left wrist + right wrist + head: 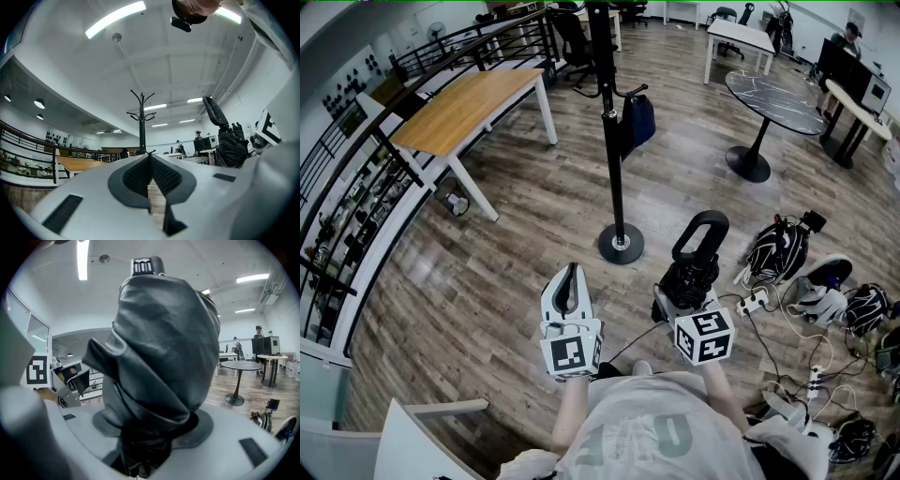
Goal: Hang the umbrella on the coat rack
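Observation:
A folded black umbrella (694,267) with a loop handle (701,236) stands upright in my right gripper (684,283), whose jaws are shut on its bunched fabric. In the right gripper view the umbrella (159,357) fills most of the picture above the right gripper (150,430). The black coat rack (612,141) stands a little ahead on a round base (621,245), with a dark bag (637,120) hanging from it. My left gripper (570,298) is shut and holds nothing, left of the umbrella. The left gripper view has the left gripper (150,176), the coat rack (141,119) and the umbrella (227,140).
A wooden table (473,98) stands at the left by a black railing (356,178). A round dark table (773,98) and a white table (741,37) are further right. Backpacks (778,251), helmets and cables lie on the floor at the right. A person (844,42) sits far back.

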Motion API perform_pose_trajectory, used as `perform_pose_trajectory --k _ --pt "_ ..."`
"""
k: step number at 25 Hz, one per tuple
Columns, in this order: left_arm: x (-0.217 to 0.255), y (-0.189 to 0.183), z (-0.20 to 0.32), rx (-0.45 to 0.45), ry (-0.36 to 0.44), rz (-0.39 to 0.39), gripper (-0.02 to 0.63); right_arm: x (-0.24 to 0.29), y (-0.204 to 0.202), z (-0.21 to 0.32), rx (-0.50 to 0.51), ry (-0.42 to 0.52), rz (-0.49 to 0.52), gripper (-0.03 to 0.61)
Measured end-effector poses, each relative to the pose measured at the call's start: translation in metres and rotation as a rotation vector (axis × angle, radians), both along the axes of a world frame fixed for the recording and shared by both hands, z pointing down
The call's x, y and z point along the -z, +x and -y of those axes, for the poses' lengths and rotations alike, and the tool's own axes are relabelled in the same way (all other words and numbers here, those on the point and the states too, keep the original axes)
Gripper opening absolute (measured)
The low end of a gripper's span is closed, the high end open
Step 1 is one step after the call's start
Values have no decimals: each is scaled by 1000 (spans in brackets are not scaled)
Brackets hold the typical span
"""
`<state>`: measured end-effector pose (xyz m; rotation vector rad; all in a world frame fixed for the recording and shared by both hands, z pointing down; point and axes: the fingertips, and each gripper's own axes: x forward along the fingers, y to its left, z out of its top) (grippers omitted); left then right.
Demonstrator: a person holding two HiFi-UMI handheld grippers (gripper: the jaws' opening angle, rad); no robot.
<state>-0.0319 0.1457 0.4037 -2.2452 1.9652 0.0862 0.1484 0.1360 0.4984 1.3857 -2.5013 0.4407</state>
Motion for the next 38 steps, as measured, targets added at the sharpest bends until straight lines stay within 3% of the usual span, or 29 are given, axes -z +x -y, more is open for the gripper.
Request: perform_pose_trajectory --k 9,17,22,30,38 --pt "-3 10 3 -10 -18 1 37 -9 9 3 -2 -16 -10 270" --pt "-15 -3 -5 41 -65 -1 37 -21 0 -1 26 -73 63 272" --pt "-23 -8 2 51 -84 -12 37 -27 -5 7 48 -84 33 272" --pt "-34 -22 63 20 -81 -36 37 -29 -19 48 40 -59 6 272" --pt "-24 -42 169 -65 -82 -62 37 -10 -42 135 -8 -32 -26 272"
